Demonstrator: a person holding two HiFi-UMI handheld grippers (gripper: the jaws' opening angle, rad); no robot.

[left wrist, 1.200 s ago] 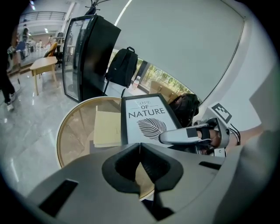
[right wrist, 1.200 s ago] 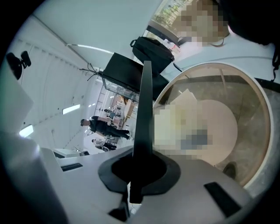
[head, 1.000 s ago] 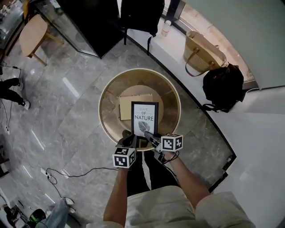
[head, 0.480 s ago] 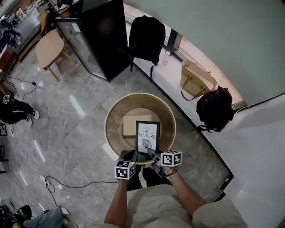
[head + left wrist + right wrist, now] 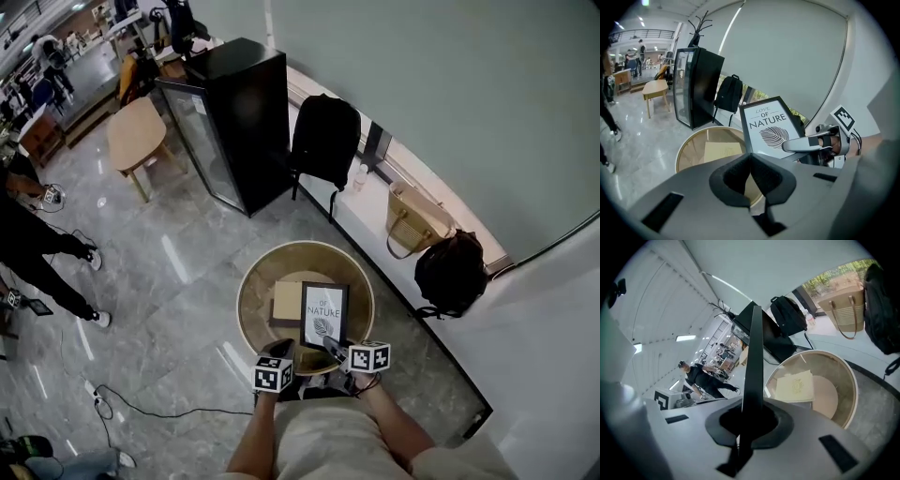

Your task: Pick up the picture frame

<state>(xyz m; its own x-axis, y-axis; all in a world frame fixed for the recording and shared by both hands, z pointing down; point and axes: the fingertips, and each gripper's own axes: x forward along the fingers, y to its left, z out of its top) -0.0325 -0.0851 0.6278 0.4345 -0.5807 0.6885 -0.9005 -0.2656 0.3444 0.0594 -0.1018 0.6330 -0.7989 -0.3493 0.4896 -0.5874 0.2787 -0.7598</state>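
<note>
A person's right gripper is clamping the lower edge of the black picture frame, holding it upright just ahead of its jaws, over the near side of a round gold-rimmed table. The left gripper, its jaws pressed together on nothing, is hovering just beside the right one, with the frame ahead and to its right. Beyond both grippers, a tan card is lying flat on the table.
</note>
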